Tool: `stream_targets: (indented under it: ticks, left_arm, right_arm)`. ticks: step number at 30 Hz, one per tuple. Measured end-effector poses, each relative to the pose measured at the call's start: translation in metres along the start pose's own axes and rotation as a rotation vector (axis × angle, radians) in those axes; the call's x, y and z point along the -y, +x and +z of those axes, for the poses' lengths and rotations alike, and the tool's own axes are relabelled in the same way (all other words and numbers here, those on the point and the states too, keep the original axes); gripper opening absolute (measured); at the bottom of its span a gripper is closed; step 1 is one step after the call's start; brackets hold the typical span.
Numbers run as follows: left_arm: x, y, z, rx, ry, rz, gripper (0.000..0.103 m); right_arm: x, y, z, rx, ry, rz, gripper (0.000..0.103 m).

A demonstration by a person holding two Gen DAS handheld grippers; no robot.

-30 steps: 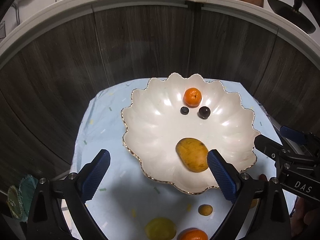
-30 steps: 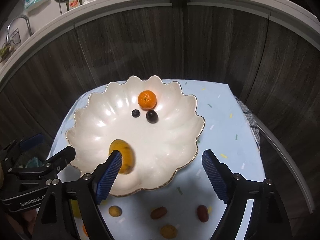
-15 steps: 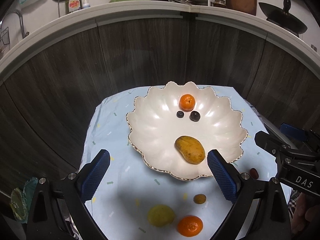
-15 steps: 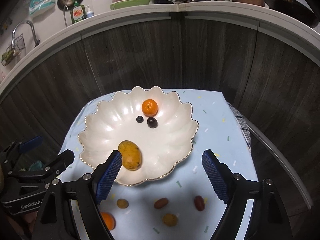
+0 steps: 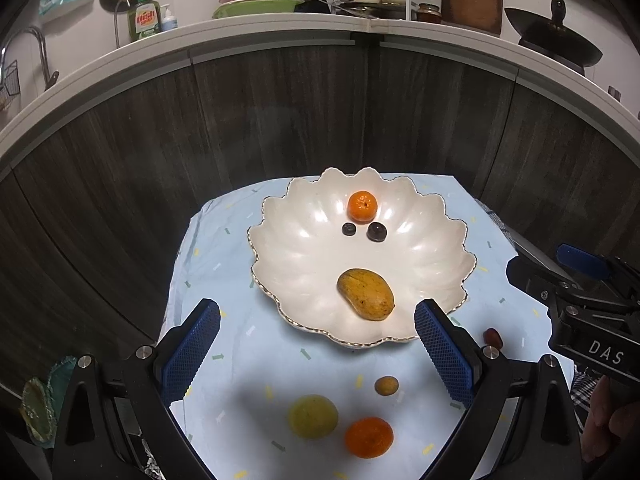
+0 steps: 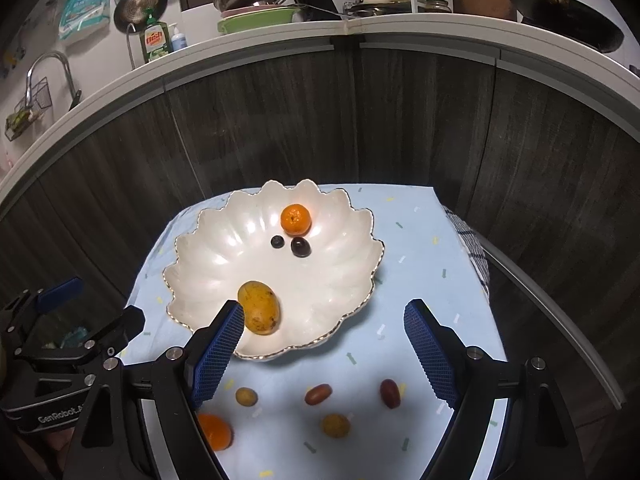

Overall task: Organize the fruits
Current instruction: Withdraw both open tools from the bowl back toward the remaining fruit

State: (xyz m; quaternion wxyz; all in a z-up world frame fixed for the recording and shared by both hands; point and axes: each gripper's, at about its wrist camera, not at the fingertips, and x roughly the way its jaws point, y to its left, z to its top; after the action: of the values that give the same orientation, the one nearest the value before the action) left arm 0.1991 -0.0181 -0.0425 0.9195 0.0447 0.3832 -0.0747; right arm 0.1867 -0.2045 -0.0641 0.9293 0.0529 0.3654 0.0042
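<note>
1. Left gripper point(image 5: 316, 344) has its jaws spread wide with nothing between the blue pads point(image 5: 192, 346). It hangs over the light blue cloth point(image 5: 248, 344), in front of the bowl, touching nothing.
2. Right gripper point(image 6: 324, 350) is the same: jaws wide apart, empty, held over the cloth just in front of the bowl's near rim. In its own view the left pad point(image 6: 218, 354) overlaps the mango, but that's just the viewing angle; it isn't touching the fruit.
3. The white scalloped bowl point(image 5: 432, 248) with the thin gold edge sits toward the back of the cloth, close to the dark wood cabinet front point(image 5: 280, 120).
4. Inside the bowl: a yellow mango point(image 5: 366, 294) lying on its side near the front, a small mandarin point(image 5: 362, 207) toward the back, and two dark round fruits just in front of it, the smaller one point(image 5: 349, 229) to the left and the bigger one point(image 5: 376, 231) to the right.
5. Loose on the cloth in front of the bowl: a yellow-green round fruit point(image 5: 313, 416), an orange point(image 5: 369, 437) just beside it, a small brownish-yellow fruit point(image 5: 386, 385), another one point(image 6: 336, 425), and two reddish oval ones point(image 6: 318, 394) point(image 6: 390, 393).
6. The loose fruit looks whole, and the pieces are spaced apart, except that the orange and the yellow-green one nearly touch.
</note>
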Motion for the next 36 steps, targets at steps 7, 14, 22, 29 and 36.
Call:
stream_targets:
  ticks: [7,14,22,29,36]
  left_arm:
    - [0.002,-0.006,-0.005,-0.001,-0.002,-0.002,0.099]
    - [0.002,-0.009,-0.015,-0.010,0.006,-0.002,0.099]
    - [0.003,-0.012,-0.029,-0.024,0.009,-0.011,0.099]
    - [0.009,-0.014,-0.043,-0.036,-0.016,-0.012,0.099]
    - [0.018,-0.018,-0.059,-0.028,-0.037,-0.003,0.099]
  right_arm:
    - [0.001,-0.004,-0.005,-0.004,0.005,0.004,0.083]
    - [0.001,-0.006,-0.011,-0.012,0.008,0.006,0.083]
    - [-0.001,-0.009,-0.022,-0.021,0.002,0.007,0.083]
    - [0.004,-0.011,-0.033,-0.022,-0.015,0.024,0.083]
    - [0.009,-0.015,-0.046,-0.012,-0.059,0.036,0.083]
